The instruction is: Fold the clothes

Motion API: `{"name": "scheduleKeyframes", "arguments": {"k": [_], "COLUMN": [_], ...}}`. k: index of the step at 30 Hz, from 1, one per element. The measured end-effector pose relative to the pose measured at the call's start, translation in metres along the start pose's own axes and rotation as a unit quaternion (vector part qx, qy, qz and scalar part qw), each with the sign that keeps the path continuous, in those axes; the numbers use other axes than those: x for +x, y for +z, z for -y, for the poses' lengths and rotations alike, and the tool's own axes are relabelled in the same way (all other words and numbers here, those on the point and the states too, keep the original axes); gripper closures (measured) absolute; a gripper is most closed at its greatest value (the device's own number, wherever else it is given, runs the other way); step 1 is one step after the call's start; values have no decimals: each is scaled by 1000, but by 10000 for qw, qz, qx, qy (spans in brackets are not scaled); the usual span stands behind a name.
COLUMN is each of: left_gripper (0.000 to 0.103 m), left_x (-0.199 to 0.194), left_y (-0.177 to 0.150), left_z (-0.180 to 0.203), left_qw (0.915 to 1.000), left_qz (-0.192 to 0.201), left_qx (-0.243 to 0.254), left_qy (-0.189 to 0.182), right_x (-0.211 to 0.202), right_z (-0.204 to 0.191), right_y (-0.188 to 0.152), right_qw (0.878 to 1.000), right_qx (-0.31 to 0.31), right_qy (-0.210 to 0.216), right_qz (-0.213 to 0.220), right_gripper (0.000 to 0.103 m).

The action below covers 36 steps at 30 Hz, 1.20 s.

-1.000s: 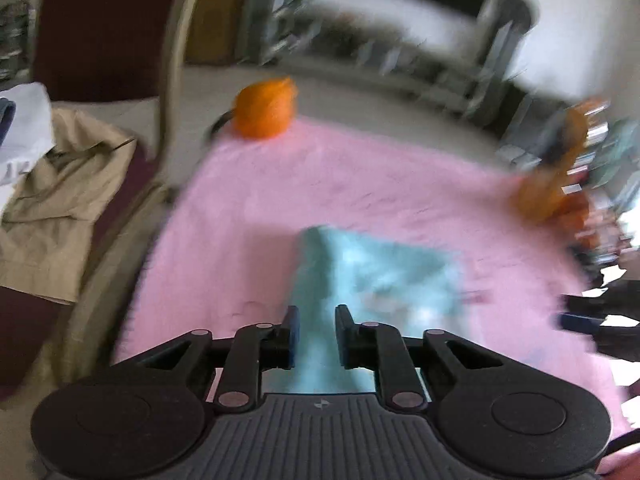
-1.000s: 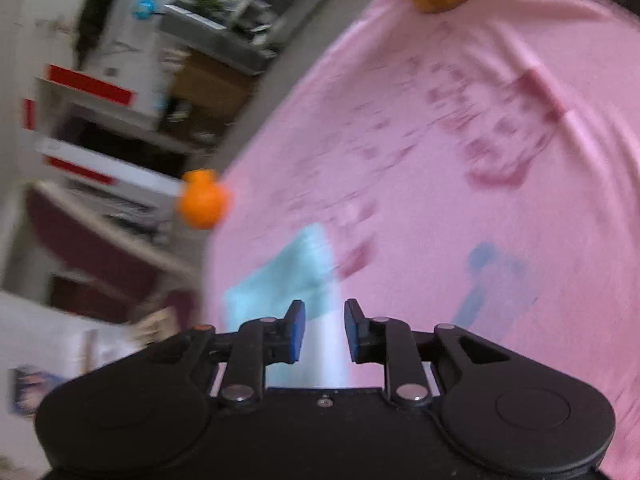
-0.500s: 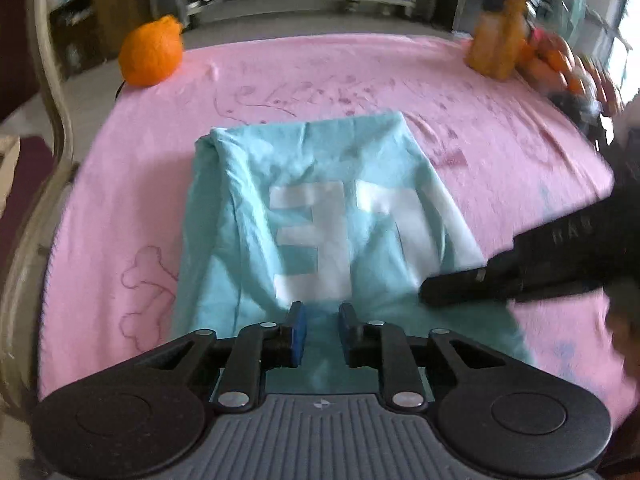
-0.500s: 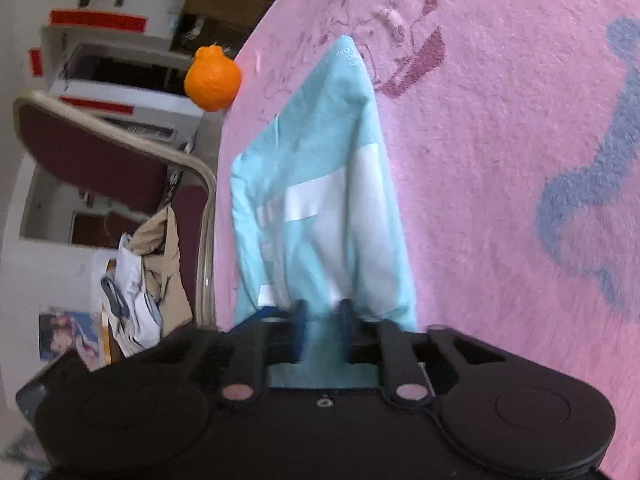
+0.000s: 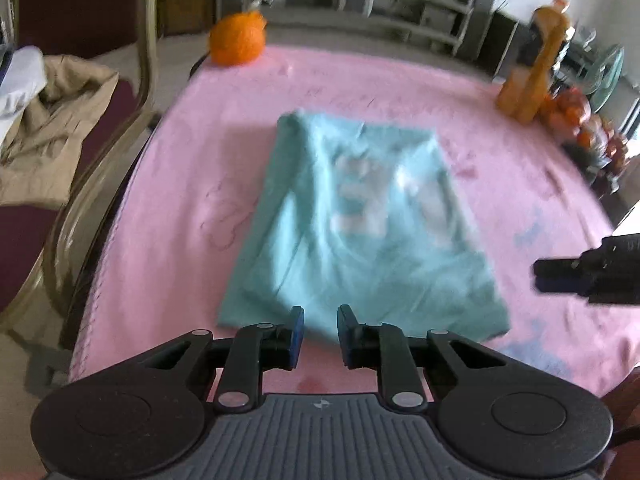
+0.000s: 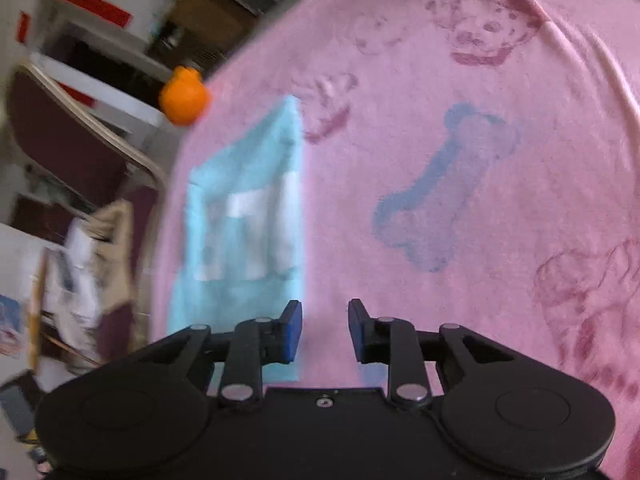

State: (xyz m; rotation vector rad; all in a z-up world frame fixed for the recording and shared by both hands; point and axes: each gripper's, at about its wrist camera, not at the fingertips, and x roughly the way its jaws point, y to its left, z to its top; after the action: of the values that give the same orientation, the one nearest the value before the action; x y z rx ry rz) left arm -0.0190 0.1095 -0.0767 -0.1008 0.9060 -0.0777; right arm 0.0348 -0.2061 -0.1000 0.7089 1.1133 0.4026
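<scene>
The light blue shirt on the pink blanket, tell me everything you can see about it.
The light blue shirt looks like soft cotton, folded into a rough rectangle with a white block print facing up, blurred here. It lies flat on the pink blanket, with soft wrinkles and a bunched fold along its left edge. Its near hem lies just ahead of the left tongs; nothing visibly grips it.

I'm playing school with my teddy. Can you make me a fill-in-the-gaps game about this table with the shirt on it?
1. The folded shirt is light ____.
2. The shirt lies on a ____ blanket.
3. The orange fruit sits near the blanket's far ____ corner in the left camera's view.
4. The blue shape printed on the blanket looks like a ____.

Missing words: blue; pink; left; bone
</scene>
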Motion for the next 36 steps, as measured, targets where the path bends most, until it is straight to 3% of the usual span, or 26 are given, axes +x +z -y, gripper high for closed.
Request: {"name": "scheduleKeyframes", "arguments": {"k": [3, 7, 9, 12, 14, 18, 20, 22, 28, 32, 36], "left_gripper": [84, 84, 83, 83, 83, 84, 84, 83, 74, 64, 57], "left_x": [8, 28, 37, 32, 26, 17, 6, -8, -18, -12, 18], "left_y": [4, 3, -4, -15, -18, -21, -19, -12, 27, 56, 85], "left_z": [15, 32, 38, 42, 37, 29, 23, 14, -13, -22, -30], "left_qw": [9996, 9984, 9956, 9916, 9918, 9922, 9954, 9984, 9996, 9994, 9993], "left_qz": [33, -268, -564, -628, -663, -896, -666, -315, 129, 217, 85], "left_qx": [125, 430, 731, 1133, 1089, 842, 648, 363, -257, -284, -367], "left_qy": [-262, -269, -133, -11, -92, -207, -239, -300, 13, 19, 29], "right_x": [11, 42, 56, 63, 61, 52, 41, 25, -34, -55, -42], "right_z": [-13, -27, -23, -8, -2, -5, -10, -16, -30, -48, -55], "right_y": [-6, -8, -9, -12, -13, -28, -33, -33, -5, 11, 28], "right_qw": [9978, 9941, 9928, 9909, 9893, 9891, 9906, 9928, 9950, 9919, 9912], "right_qx": [-116, -248, -134, 92, 185, -105, -297, -472, -538, -1091, -1217], "right_qy": [628, 949, 899, 849, 845, 417, 186, 77, 839, 470, 213], "right_qz": [-152, -471, -775, -1044, -1177, -1410, -1321, -1099, -82, 455, 466], "right_gripper": [77, 77, 77, 89, 92, 92, 90, 71, 70, 63, 59]}}
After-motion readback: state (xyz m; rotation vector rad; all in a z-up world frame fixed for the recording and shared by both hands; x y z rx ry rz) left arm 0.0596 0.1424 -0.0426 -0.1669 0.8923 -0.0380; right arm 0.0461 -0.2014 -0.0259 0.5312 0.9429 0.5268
